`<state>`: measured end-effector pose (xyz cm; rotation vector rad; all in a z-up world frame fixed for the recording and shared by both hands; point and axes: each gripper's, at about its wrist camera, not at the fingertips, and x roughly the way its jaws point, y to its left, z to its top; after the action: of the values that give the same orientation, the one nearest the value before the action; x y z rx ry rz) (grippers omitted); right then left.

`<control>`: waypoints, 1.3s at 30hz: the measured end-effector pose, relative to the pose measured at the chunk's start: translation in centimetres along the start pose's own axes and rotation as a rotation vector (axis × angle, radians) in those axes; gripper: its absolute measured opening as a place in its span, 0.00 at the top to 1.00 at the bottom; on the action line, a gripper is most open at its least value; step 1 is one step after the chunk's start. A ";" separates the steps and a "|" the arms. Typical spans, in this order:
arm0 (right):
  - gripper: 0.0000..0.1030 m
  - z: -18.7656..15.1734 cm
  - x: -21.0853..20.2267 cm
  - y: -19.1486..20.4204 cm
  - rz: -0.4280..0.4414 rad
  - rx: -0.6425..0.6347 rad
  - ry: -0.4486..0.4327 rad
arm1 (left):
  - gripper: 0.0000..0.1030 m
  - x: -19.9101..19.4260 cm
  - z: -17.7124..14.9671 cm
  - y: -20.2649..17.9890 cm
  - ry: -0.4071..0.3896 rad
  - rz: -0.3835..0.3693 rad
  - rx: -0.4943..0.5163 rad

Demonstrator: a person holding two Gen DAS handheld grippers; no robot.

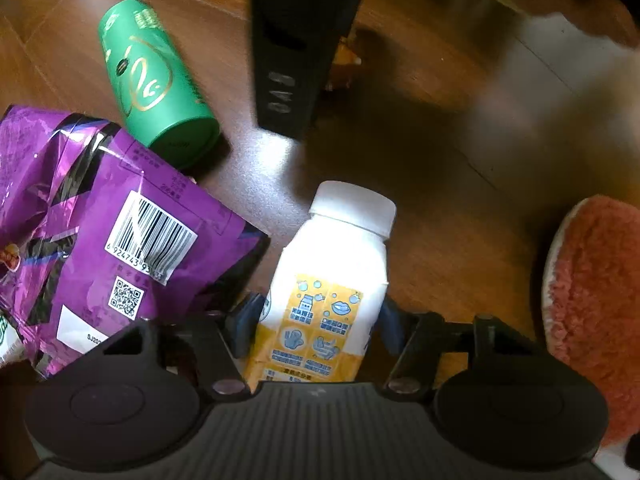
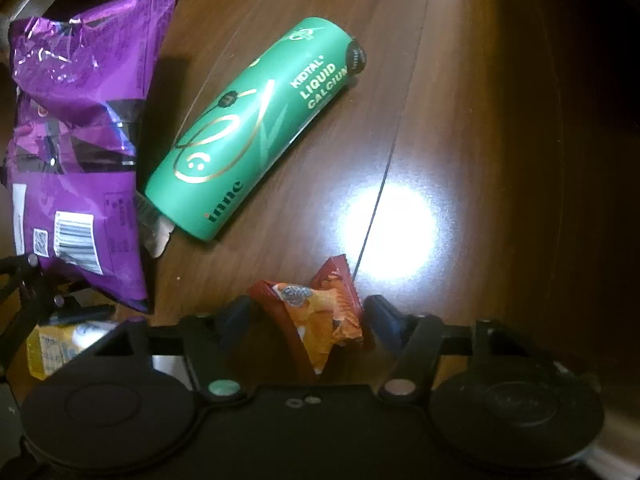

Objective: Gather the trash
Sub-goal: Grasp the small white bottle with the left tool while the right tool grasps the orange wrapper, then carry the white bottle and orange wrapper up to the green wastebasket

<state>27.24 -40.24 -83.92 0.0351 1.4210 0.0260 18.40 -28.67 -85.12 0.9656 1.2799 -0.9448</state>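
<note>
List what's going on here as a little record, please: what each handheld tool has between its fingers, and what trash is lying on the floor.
surface: wooden floor
left gripper: fingers on either side of a white and yellow bottle, apparently gripping it
right gripper: fingers on either side of an orange snack wrapper, apparently gripping it
lying loose: purple snack bag; green tube on its side, beside the bag
nearby: fuzzy orange slipper at the right edge of the left view
</note>
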 end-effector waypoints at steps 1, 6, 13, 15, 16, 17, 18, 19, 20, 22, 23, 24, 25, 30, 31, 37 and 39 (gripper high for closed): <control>0.52 -0.2 0.1 0.0 -0.008 -0.004 -0.002 | 0.43 -0.1 0.1 0.1 0.001 0.005 -0.010; 0.64 -1.1 -1.2 0.5 -0.033 0.000 -0.016 | 0.47 -1.6 0.1 1.5 0.009 -0.005 -0.058; 0.65 -2.1 -7.8 0.7 -0.031 0.050 -0.048 | 0.51 -8.4 0.5 3.6 0.009 -0.028 -0.151; 0.65 -2.1 -10.6 0.7 -0.035 0.074 -0.040 | 0.51 -11.5 0.4 4.9 0.001 -0.041 -0.180; 0.65 -1.8 -12.0 0.7 -0.033 0.086 -0.039 | 0.51 -13.0 0.1 5.3 -0.004 -0.053 -0.200; 0.65 -1.7 -13.8 0.7 -0.034 0.097 -0.046 | 0.51 -14.6 -0.1 5.2 -0.010 -0.057 -0.216; 0.65 -1.5 -15.6 0.9 -0.032 0.107 -0.057 | 0.51 -16.2 -0.1 5.6 -0.017 -0.057 -0.231; 0.65 -0.9 -17.3 1.0 -0.026 0.118 -0.066 | 0.51 -18.1 -0.1 5.7 -0.029 -0.053 -0.243; 0.65 -0.8 -18.8 0.8 -0.021 0.128 -0.074 | 0.51 -20.2 -0.2 5.8 -0.042 -0.051 -0.256; 0.65 -0.1 -21.9 1.4 -0.014 0.138 -0.093 | 0.51 -24.3 -0.7 6.4 -0.068 -0.052 -0.283; 0.65 0.3 -23.6 1.7 -0.011 0.141 -0.102 | 0.51 -26.1 -0.9 6.6 -0.081 -0.050 -0.295; 0.65 0.8 -25.3 1.8 -0.007 0.143 -0.108 | 0.51 -28.3 -1.0 7.2 -0.094 -0.046 -0.306; 0.65 1.2 -27.4 2.1 -0.002 0.139 -0.118 | 0.51 -30.7 -1.2 7.8 -0.110 -0.041 -0.316; 0.65 3.1 -37.1 3.9 0.005 0.097 -0.171 | 0.51 -40.7 -1.8 10.5 -0.178 -0.007 -0.376; 0.65 3.6 -39.2 4.3 0.010 0.089 -0.183 | 0.51 -42.4 -2.0 11.2 -0.191 0.002 -0.391; 0.65 6.9 -49.9 7.6 0.032 0.028 -0.261 | 0.51 -53.6 -3.7 15.6 -0.276 0.046 -0.523; 0.65 8.1 -53.6 8.7 0.045 0.013 -0.295 | 0.51 -57.0 -4.4 17.1 -0.297 0.054 -0.571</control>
<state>27.32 -33.69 -29.44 0.0786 1.1257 0.0467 29.68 -17.42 -27.66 0.3947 1.1673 -0.5980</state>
